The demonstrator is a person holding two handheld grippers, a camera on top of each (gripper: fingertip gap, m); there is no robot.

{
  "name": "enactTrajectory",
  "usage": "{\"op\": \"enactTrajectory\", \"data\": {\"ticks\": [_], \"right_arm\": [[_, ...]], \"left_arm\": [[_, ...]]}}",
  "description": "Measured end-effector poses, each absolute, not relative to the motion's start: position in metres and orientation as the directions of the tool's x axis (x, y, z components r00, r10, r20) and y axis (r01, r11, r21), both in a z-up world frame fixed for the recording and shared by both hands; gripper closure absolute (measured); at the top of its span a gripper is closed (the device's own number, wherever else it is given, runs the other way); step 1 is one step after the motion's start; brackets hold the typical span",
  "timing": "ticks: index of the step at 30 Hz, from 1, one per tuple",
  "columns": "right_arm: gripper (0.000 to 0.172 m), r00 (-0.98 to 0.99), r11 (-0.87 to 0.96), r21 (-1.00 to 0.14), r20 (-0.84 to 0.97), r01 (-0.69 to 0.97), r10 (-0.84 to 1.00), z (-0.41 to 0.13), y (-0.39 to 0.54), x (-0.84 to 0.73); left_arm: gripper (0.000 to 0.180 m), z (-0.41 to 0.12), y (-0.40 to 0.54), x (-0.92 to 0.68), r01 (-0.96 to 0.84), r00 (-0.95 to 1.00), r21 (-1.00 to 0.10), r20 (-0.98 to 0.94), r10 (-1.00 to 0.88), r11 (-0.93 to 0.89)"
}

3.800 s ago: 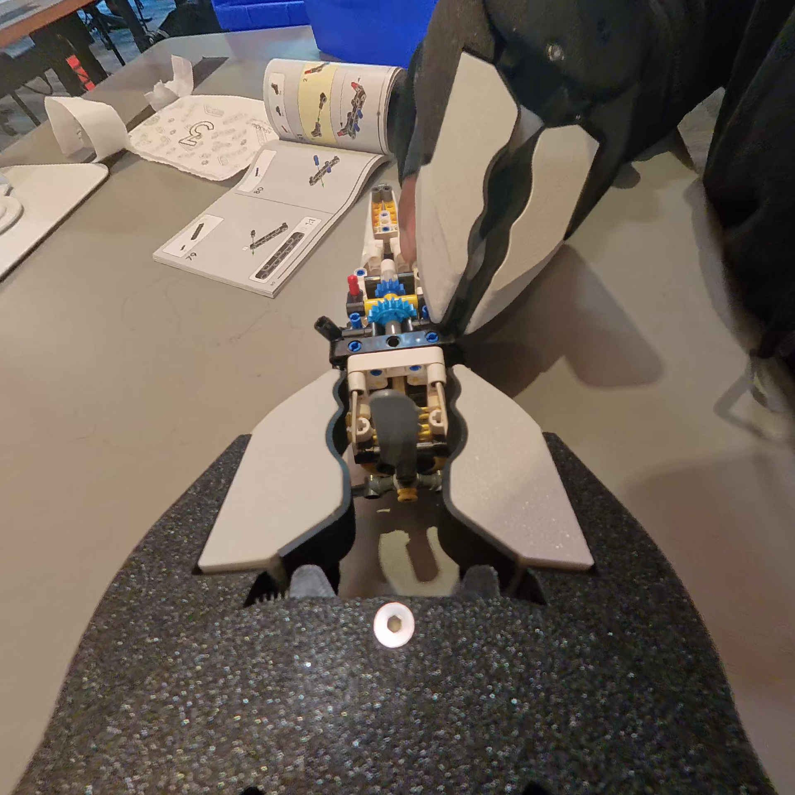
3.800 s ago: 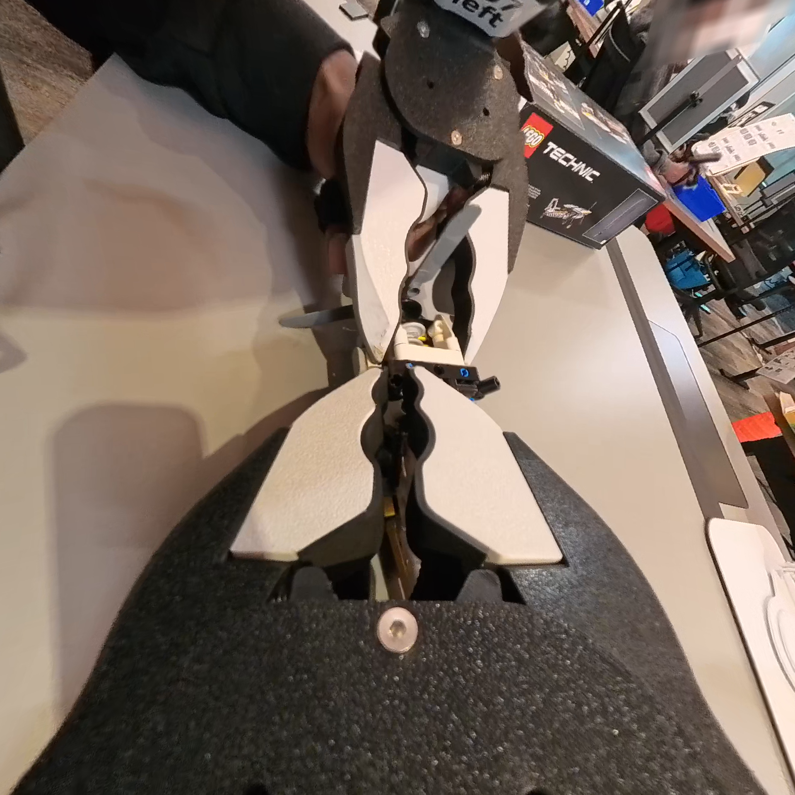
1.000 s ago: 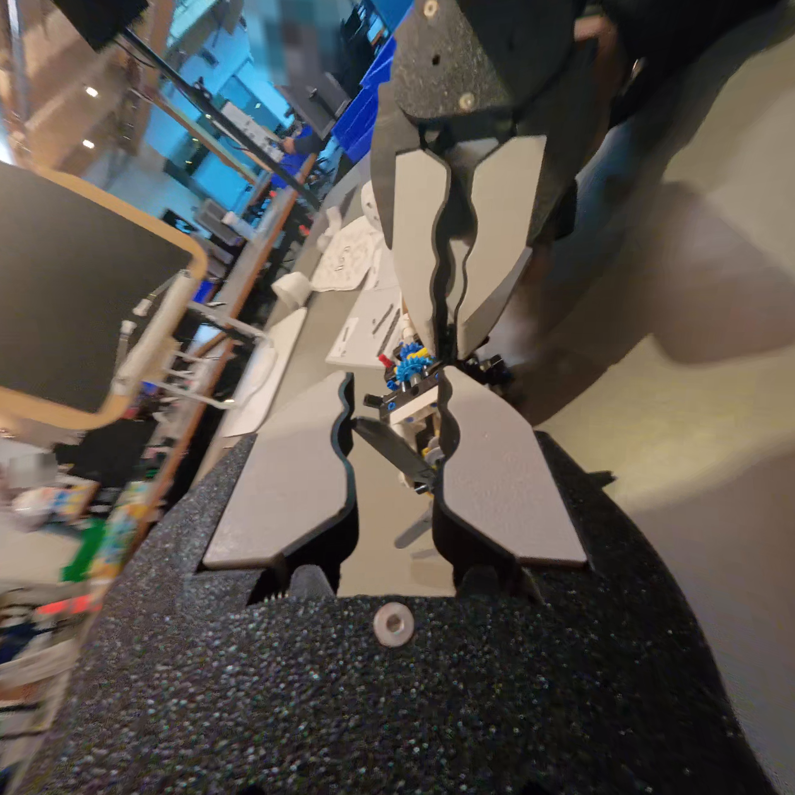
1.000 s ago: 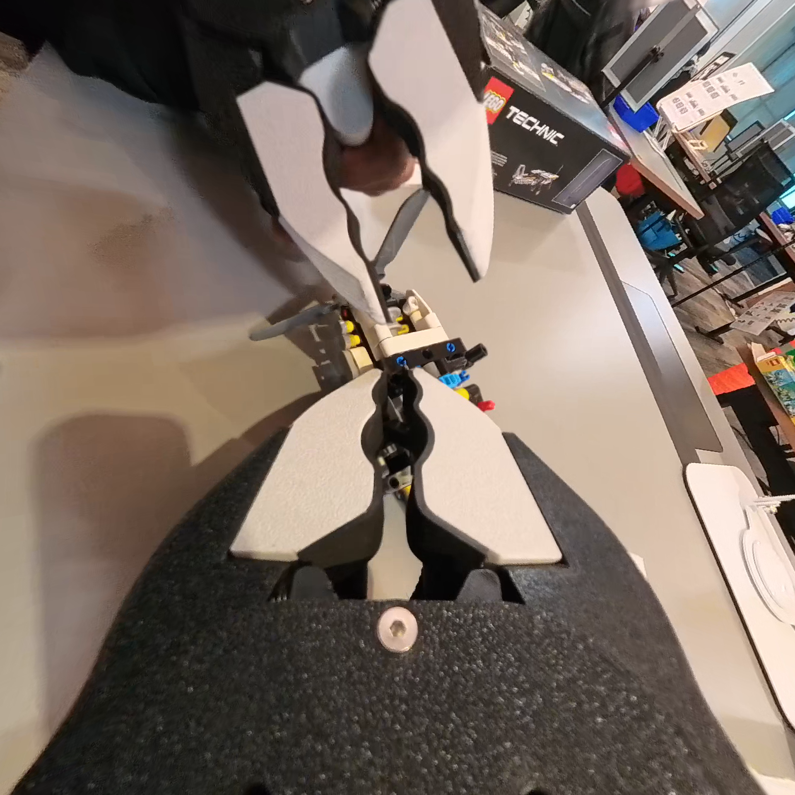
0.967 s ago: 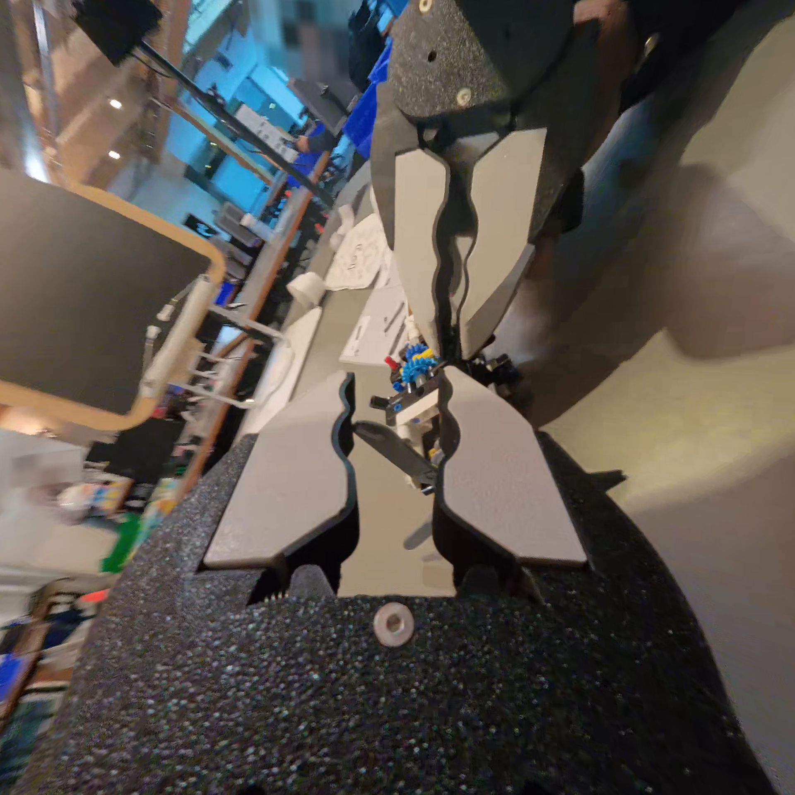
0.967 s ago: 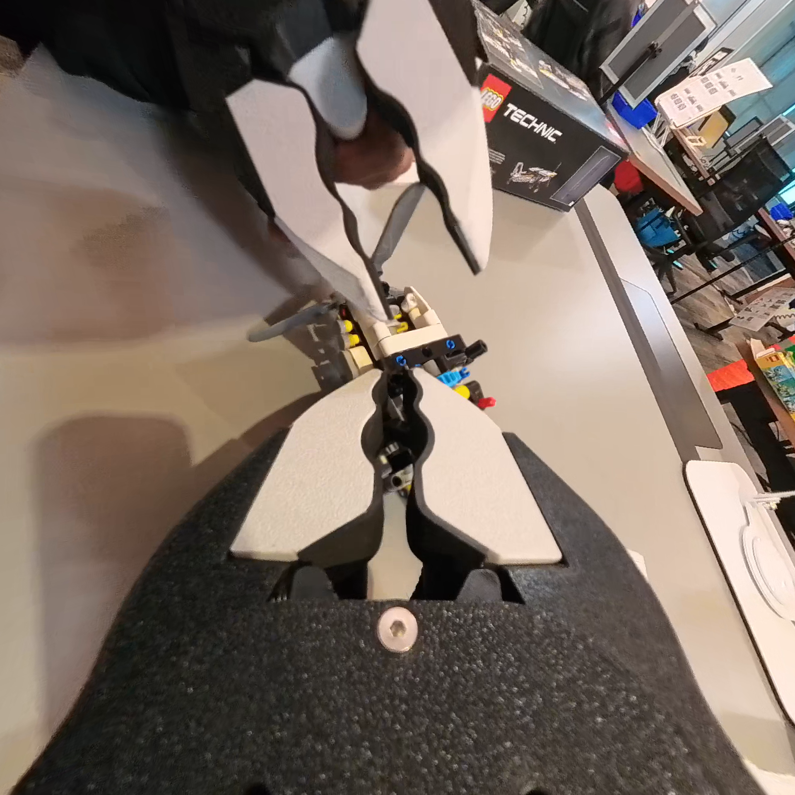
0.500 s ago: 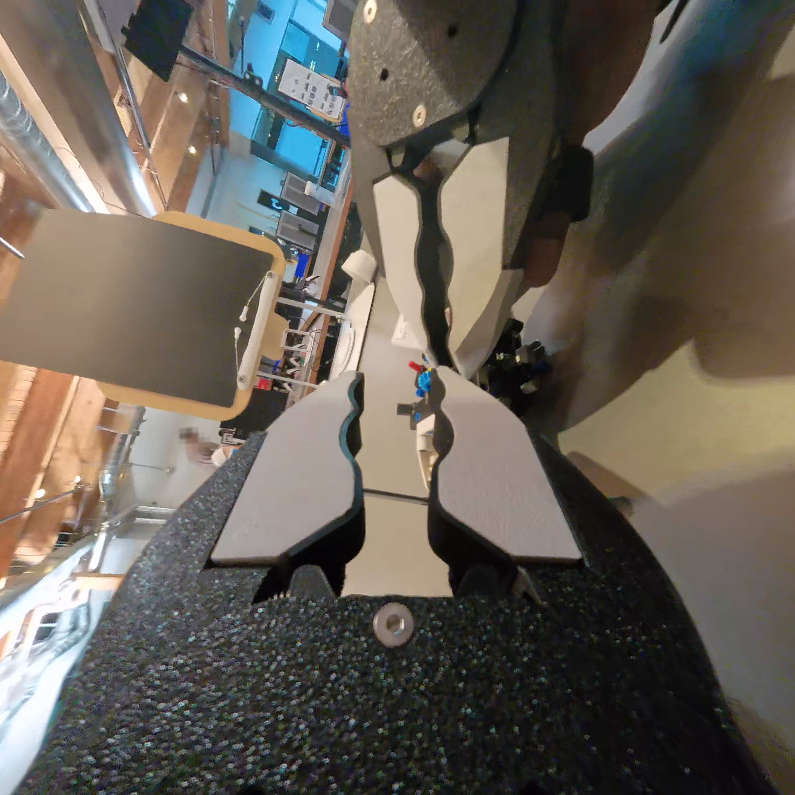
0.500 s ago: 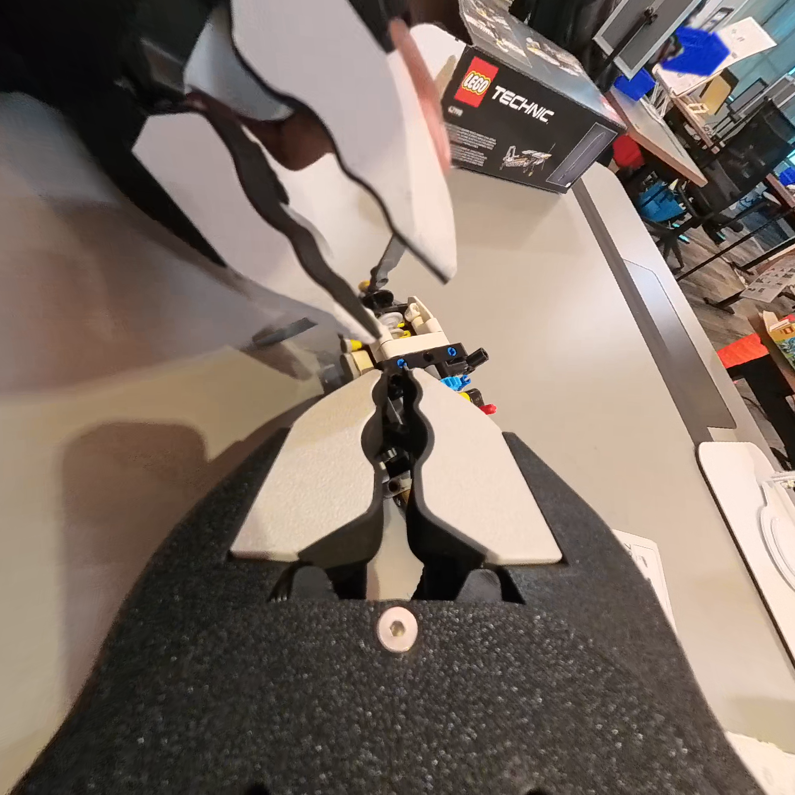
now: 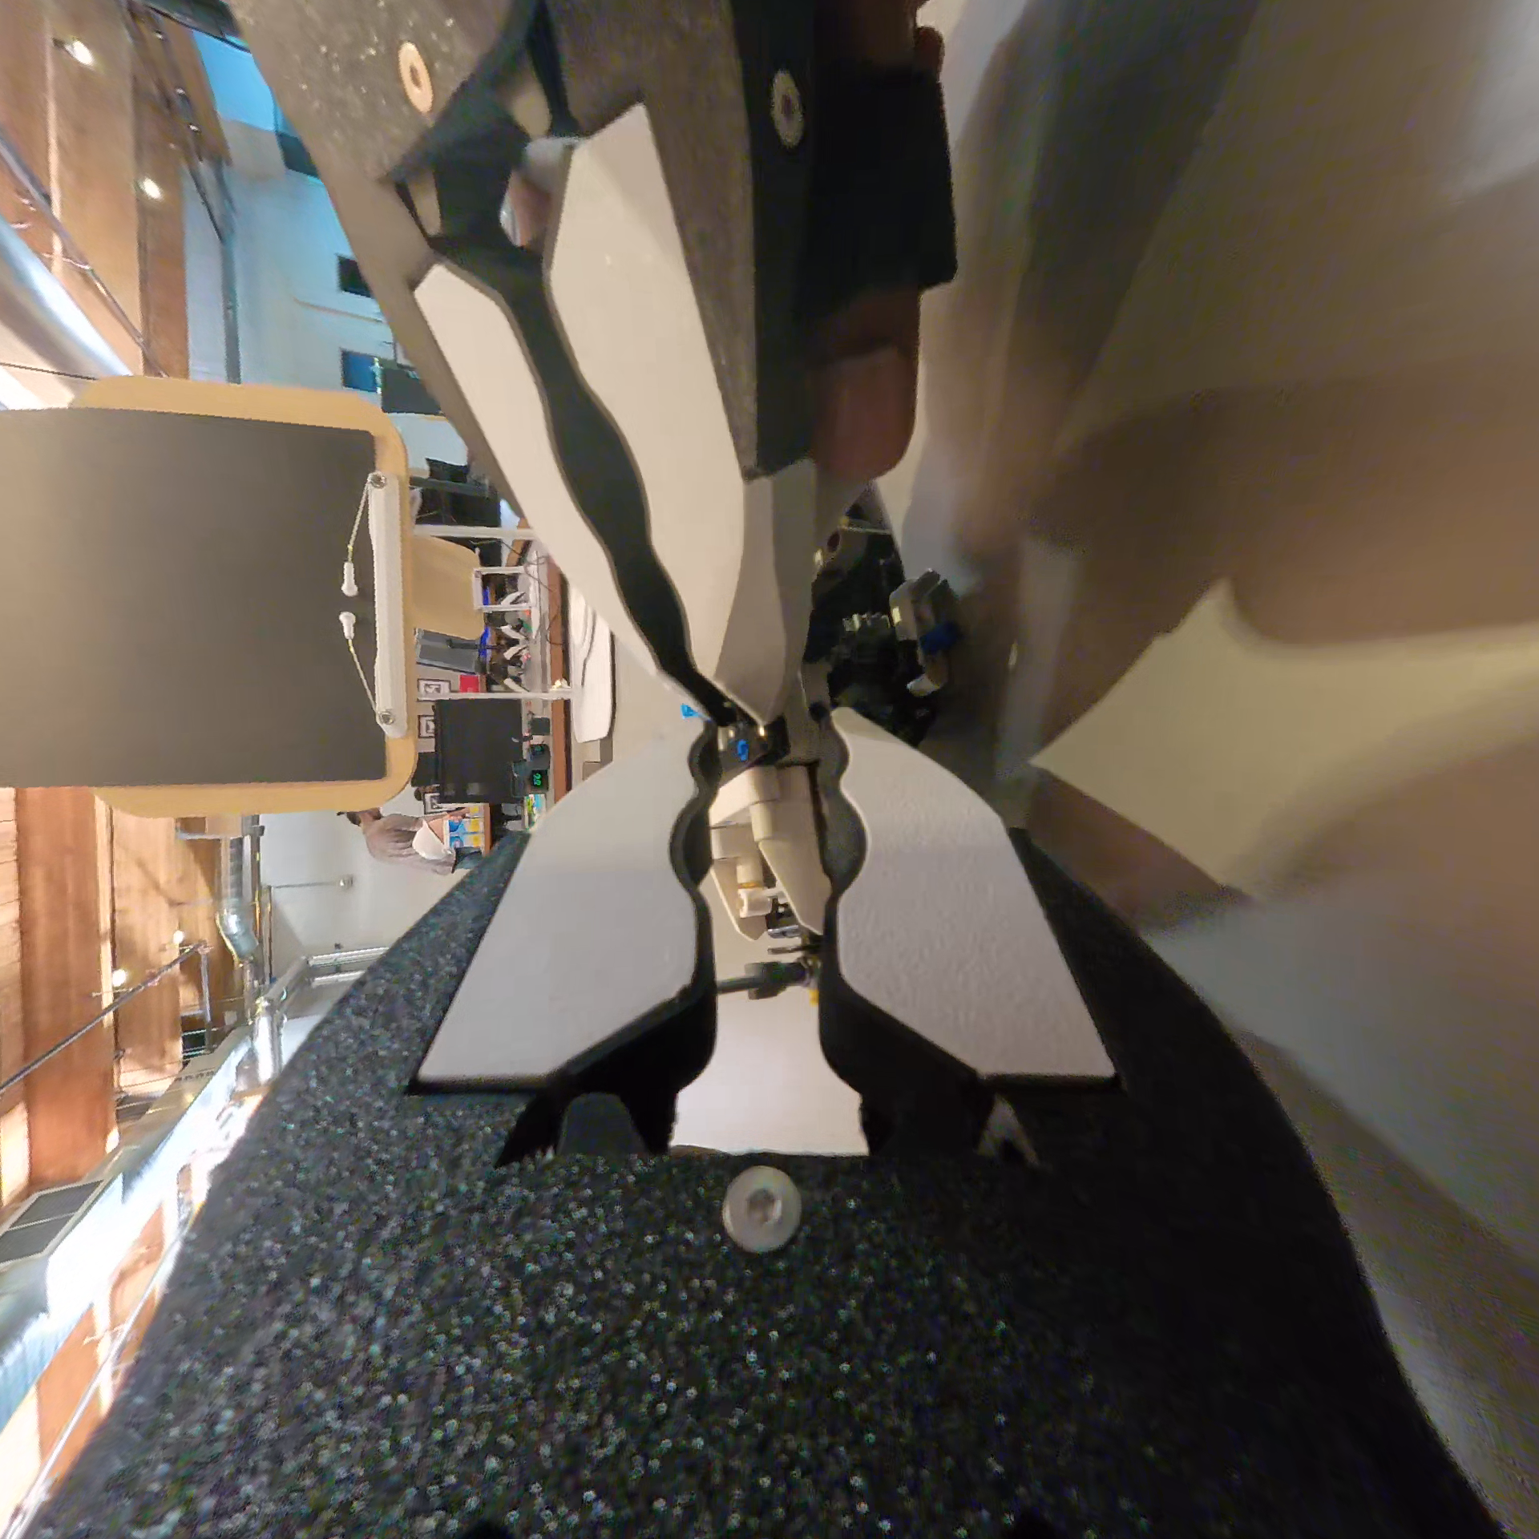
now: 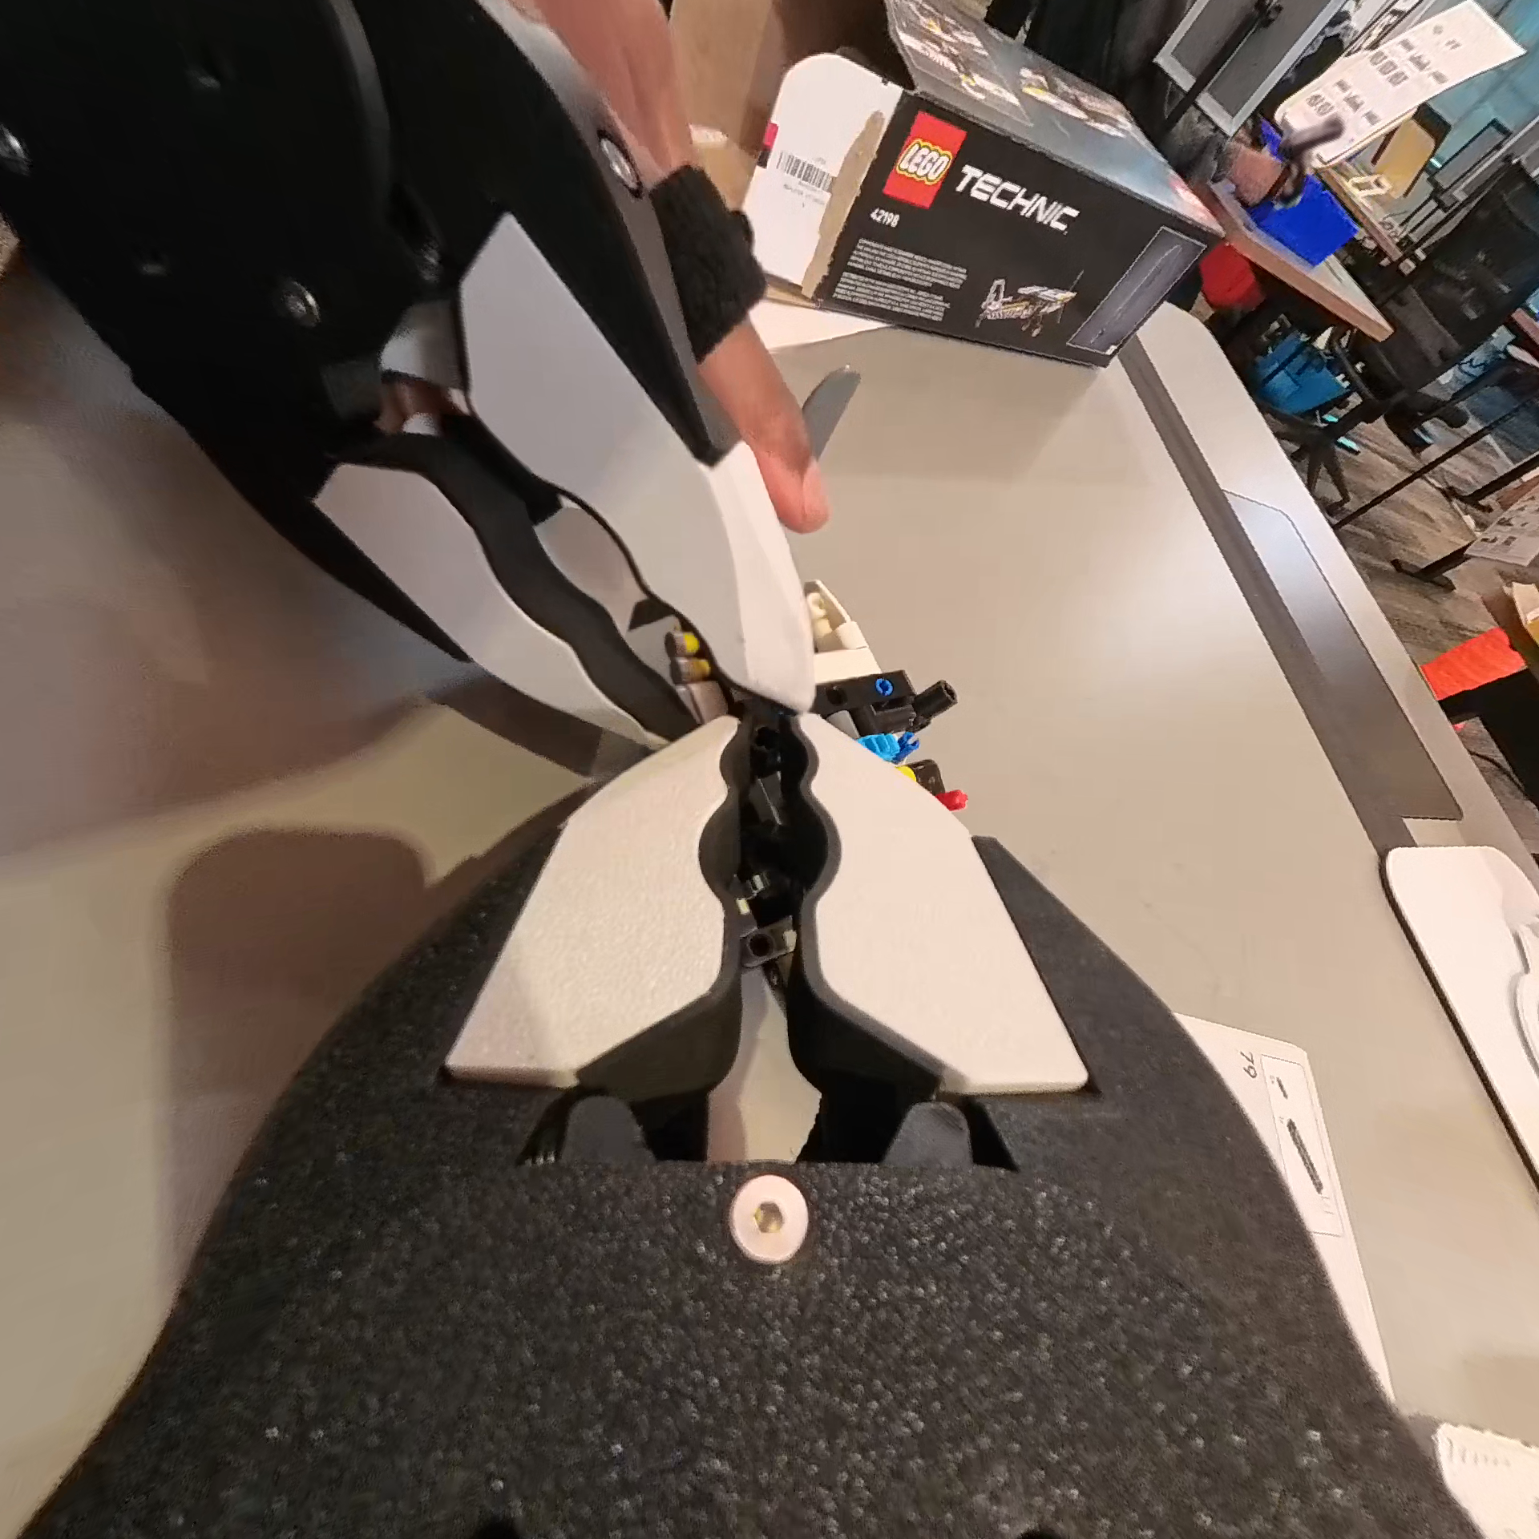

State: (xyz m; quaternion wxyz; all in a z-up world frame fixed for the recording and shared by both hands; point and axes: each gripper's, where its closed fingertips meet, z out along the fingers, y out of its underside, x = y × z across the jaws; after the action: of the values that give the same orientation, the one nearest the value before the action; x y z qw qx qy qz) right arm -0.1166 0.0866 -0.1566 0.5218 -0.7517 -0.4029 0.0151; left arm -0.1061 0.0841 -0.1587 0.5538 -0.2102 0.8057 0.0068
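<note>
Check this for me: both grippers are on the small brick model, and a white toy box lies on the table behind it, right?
Not quite: the toy box is black, as the right wrist view shows. Both the left gripper and right gripper are on the brick model, above the table.

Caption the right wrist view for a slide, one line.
Right gripper clamps the black end of a brick-built model above a grey table while the left gripper meets it head-on.

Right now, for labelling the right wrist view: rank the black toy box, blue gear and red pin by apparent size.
1. black toy box, largest, even though farthest
2. blue gear
3. red pin, smallest
</note>
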Motion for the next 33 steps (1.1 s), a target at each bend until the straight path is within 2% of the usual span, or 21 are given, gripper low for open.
{"op": "enactTrajectory", "data": {"ticks": [3,5,19,33], "right_arm": [[0.165,0.671,-0.127,-0.795,0.402,0.594,0.623,-0.157,0.086,-0.116],[0.165,0.667,-0.12,-0.792,0.41,0.598,0.622,-0.157,0.085,-0.116],[0.164,0.609,-0.074,-0.744,0.481,0.665,0.631,-0.157,0.083,-0.11],[0.165,0.61,-0.078,-0.779,0.42,0.622,0.672,-0.158,0.074,-0.105]], "left_arm": [[0.155,-0.16,0.085,-0.104,-0.348,-0.29,-0.211,-0.902,-0.319,0.914],[0.169,-0.159,0.085,-0.103,-0.341,-0.289,-0.224,-0.899,-0.328,0.913],[0.17,-0.158,0.083,-0.099,-0.231,-0.207,-0.293,-0.917,-0.341,0.928],[0.17,-0.159,0.075,-0.096,-0.174,-0.166,-0.344,-0.913,-0.372,0.923]]}}
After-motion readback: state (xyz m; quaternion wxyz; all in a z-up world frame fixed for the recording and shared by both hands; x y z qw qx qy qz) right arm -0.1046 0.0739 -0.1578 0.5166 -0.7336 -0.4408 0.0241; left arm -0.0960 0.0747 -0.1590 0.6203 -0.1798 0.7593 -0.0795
